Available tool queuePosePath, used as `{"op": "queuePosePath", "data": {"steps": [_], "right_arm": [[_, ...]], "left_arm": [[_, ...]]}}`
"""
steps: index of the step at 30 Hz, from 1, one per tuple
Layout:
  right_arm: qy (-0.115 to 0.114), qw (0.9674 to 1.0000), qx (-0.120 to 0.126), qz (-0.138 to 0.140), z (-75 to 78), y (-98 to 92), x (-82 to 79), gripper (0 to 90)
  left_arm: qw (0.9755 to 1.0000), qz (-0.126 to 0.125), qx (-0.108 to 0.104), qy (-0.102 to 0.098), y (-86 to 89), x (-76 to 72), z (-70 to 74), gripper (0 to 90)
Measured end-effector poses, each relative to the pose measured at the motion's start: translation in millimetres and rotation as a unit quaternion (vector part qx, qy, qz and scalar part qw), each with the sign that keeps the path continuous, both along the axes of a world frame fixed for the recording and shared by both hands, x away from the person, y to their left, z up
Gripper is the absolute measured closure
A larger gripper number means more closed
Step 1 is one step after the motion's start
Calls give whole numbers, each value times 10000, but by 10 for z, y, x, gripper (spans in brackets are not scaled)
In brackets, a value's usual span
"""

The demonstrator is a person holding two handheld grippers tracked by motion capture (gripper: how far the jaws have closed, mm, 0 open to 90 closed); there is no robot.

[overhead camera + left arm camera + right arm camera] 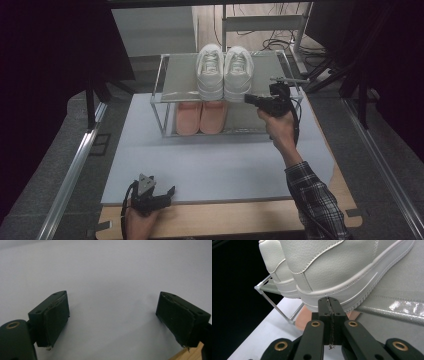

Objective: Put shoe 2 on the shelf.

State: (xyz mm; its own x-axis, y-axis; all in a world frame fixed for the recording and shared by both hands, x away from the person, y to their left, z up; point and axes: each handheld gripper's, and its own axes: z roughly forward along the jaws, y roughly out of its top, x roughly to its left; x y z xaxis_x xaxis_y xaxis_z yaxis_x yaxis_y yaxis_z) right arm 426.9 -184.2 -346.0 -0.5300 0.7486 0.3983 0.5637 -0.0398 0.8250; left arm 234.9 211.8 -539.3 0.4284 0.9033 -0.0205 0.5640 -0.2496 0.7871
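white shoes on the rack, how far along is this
Done, as it looks: both white shoes stand side by side on the rack's top shelf, and a pink pair sits on the lower one. In hand: the right tool, jaws shut with nothing between them, is at the heel of the right white shoe, likely nudging it straight. The left tool waits open near the table's near edge. Little seems left.

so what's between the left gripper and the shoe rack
Nothing: in the high view only bare white mat lies between the left gripper and the shoe rack. The left gripper view shows bare mat between its open fingers.
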Motion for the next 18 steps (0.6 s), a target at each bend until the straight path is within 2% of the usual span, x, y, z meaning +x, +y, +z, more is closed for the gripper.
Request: {"op": "queuePosePath", "data": {"steps": [8,12,18], "right_arm": [[7,10000,67,69,-13,-25,-3,869],[-35,10000,-41,68,4,-12,-15,858],[-31,9999,-46,106,2,-36,-37,841]], "left_arm": [[10000,0,1,0,0,0,0,113],[10000,0,0,0,0,-1,0,113],[10000,0,0,-1,0,-1,0,113]]}}
